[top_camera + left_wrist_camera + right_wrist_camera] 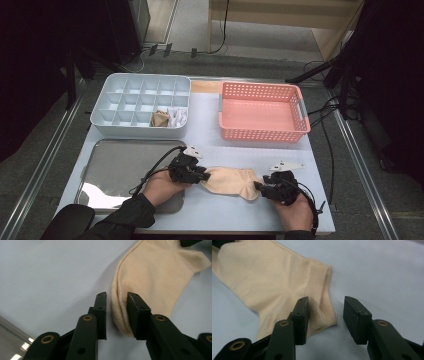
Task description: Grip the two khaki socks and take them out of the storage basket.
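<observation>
The sock (pixel 231 181) lay flat on the table (pixel 210 140) near its front edge, its long axis running left to right between the two grippers. The left gripper (pixel 116 305) sat at the toe end, jaws apart and straddling the edge, not yet pinching. The right gripper (pixel 325 312) sat at the cuff end, jaws wider apart over the cuff corner, holding nothing.

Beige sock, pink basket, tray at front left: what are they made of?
Beige ankle sock: looks like soft knit fabric, matte; a ribbed weave shows at the cuff in the right gripper view. Pink perforated rectangular basket: probably moulded plastic, with even hole rows and a smooth satin surface. Shiny flat silver tray: likely stainless steel or aluminium, since it mirrors light at its near corner.
</observation>
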The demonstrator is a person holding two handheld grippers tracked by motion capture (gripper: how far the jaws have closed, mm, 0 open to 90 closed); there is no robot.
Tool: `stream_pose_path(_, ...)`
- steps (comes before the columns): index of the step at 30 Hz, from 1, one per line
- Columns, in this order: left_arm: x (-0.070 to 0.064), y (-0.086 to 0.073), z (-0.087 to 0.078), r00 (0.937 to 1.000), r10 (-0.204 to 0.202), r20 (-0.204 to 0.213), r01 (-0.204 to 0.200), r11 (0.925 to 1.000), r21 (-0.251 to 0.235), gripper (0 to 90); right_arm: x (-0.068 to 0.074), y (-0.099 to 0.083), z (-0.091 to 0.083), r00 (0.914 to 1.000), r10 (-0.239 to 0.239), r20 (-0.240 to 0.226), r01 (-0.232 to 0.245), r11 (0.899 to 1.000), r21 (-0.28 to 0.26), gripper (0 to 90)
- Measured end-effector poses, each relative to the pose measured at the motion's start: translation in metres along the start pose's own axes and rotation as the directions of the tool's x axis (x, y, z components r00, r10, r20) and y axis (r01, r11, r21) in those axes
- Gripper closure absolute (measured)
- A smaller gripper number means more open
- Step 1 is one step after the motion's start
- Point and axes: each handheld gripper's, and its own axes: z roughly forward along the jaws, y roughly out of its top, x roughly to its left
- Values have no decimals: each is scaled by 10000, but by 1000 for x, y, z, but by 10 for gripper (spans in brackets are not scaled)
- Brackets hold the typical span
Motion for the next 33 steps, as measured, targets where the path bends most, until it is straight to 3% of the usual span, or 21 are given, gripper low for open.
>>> stream_pose_path(4, -1, -1, 1, 10000, 62, 44, -62, 10000, -52, 852, 7, 1, 1, 9997, -213, 77, 211, 9995, 226, 741)
stream_pose_path(7, 0, 0, 0, 10000, 55, -6, -55, 10000, -53, 871, 8, 4, 2, 9996, 244, -156, -237, 9989, 400, 814)
stream_pose_path(10, 4, 1, -5, 9999, -31, -134, 28, 9997, -256, 874, 7, 7, 1, 9998, 169, -116, -163, 9984, 540, 826)
stream_pose_path(15, 12, 6, -14, 9994, -242, -229, 225, 9973, -704, 877, -3, 14, -2, 9989, 452, -89, -451, 9989, 119, 828)
stream_pose_path(18, 15, 9, -16, 9987, -214, -455, 180, 9971, -742, 878, -6, 18, 0, 9989, 464, -9, -464, 9989, 64, 829)
stream_pose_path(24, 29, 9, -13, 9964, -664, -532, 623, 9952, -757, 881, -14, 32, 5, 9990, 260, 352, -258, 9997, -51, 835)
stream_pose_path(30, 31, 11, -6, 9951, -773, -613, 723, 9941, -807, 862, -24, 47, 19, 9984, 499, -251, -504, 9985, -210, 827)
stream_pose_path(33, 33, 11, -8, 9943, -882, -595, 826, 9924, -906, 796, -24, 50, 24, 9980, 486, -396, -492, 9987, -129, 818)
